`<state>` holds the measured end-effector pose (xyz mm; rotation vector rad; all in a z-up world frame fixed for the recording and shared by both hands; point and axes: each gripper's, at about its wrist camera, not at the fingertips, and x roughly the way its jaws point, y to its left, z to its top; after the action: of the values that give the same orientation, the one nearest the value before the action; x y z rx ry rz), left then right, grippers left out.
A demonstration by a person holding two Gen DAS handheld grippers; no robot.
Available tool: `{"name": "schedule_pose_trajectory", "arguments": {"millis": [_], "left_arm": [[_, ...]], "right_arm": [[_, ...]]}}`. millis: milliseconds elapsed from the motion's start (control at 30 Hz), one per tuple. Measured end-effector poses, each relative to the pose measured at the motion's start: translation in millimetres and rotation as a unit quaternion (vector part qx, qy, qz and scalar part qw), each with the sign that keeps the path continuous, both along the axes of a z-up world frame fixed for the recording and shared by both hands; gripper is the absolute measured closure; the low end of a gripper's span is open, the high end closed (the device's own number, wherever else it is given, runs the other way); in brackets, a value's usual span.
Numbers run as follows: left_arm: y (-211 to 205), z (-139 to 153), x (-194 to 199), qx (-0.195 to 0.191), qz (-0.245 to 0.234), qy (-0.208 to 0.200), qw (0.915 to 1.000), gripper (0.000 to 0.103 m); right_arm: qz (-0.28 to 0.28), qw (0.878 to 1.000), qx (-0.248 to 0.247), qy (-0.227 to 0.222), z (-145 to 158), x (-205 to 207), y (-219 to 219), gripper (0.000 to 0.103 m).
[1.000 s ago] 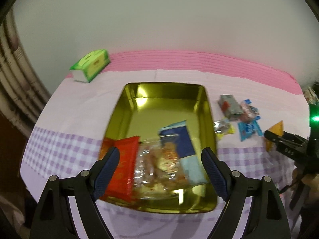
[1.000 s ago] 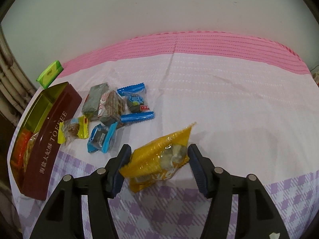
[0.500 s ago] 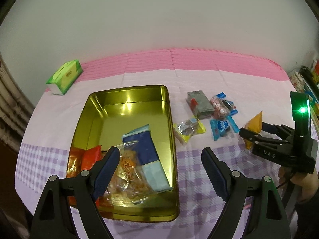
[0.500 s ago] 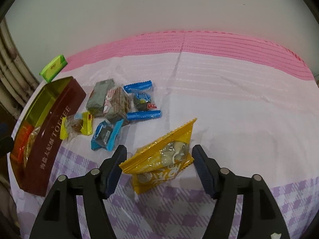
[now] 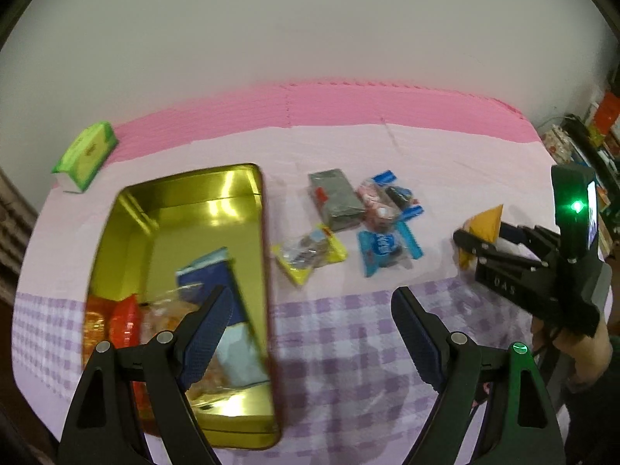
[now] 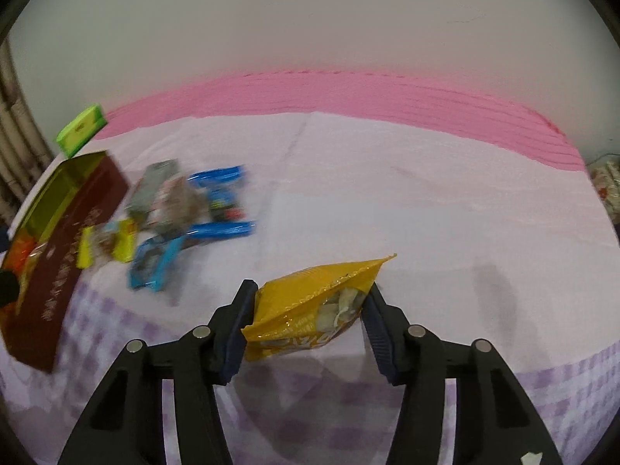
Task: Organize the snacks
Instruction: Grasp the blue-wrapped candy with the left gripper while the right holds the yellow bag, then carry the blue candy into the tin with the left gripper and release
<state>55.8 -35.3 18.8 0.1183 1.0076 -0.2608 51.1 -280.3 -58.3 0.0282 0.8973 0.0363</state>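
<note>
While the tablecloth [image 5: 348, 147] fills both views, pink along the far edge and purple-checked nearer the cameras, the biggest thing on it is the gold tin [image 5: 193, 201], lying at about nine o'clock in the left wrist view. Its near end holds a red packet [image 5: 126, 325], a clear bag of biscuits [image 5: 170, 310] and a blue packet [image 5: 211, 277], partly hidden behind the left finger of the left gripper [image 5: 312, 331]. That gripper hangs above the checked cloth just right of the tin, its jaws wide apart with nothing between them.

In the right wrist view the tin [image 6: 66, 255] shows its dark red side wall at nine o'clock. The right gripper [image 6: 308, 323] has a yellow snack bag [image 6: 310, 306] between its jaws, which are closing; both pads look pressed against the bag's sides, and the bag's top corner points toward one o'clock. In the left wrist view this gripper [image 5: 471, 240] sits at three o'clock, with a hand [image 5: 581, 352] below it.

Between tin and yellow bag lies a loose cluster of snacks: a grey packet [image 5: 335, 199], a blue wrapper [image 5: 383, 246], a yellow-edged sweet [image 5: 308, 254] and a pink-and-dark sweet [image 5: 381, 205], touching or overlapping. A green box [image 5: 87, 151] rests at ten o'clock on the far edge, well apart from the rest.
</note>
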Motion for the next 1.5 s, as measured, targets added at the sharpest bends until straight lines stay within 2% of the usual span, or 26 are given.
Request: {"name": "schedule_pose_trajectory", "arguments": {"millis": [200,300,533,967,1200,1267,1500], "left_arm": [[-18.8,-8.5,11.1,-0.017,-0.016,0.021,0.9995,0.019],[-28.3,-15.0,18.2,-0.024,-0.018,0.03,0.9991,0.019],[-46.8,-36.3,36.7,-0.043,-0.011,0.048,0.9978,0.019],[-76.9,-63.1,65.4,-0.023,-0.009,0.07,0.9972,0.045],[-76.6,-66.9,67.3,-0.029,-0.011,0.08,0.9964,0.056],[-76.4,-65.4,65.9,-0.031,-0.016,0.075,0.9966,0.063],[-63.4,-64.0,51.8,-0.036,-0.021,0.078,0.9961,0.068]], "right_arm": [[-0.049,0.999,-0.01,-0.018,-3.7,1.3,-33.8,0.053],[-0.064,0.998,0.001,-0.018,-4.9,3.4,-42.7,0.052],[-0.065,0.998,0.002,-0.018,-7.5,2.8,-39.3,0.051],[-0.064,0.998,0.005,-0.019,-10.9,-5.7,-40.2,0.049],[-0.064,0.998,0.008,-0.02,-11.4,-5.5,-39.9,0.048],[-0.064,0.998,0.008,-0.02,-11.1,-5.5,-40.2,0.048],[-0.064,0.998,0.007,-0.02,-10.9,-5.4,-40.4,0.048]]}}
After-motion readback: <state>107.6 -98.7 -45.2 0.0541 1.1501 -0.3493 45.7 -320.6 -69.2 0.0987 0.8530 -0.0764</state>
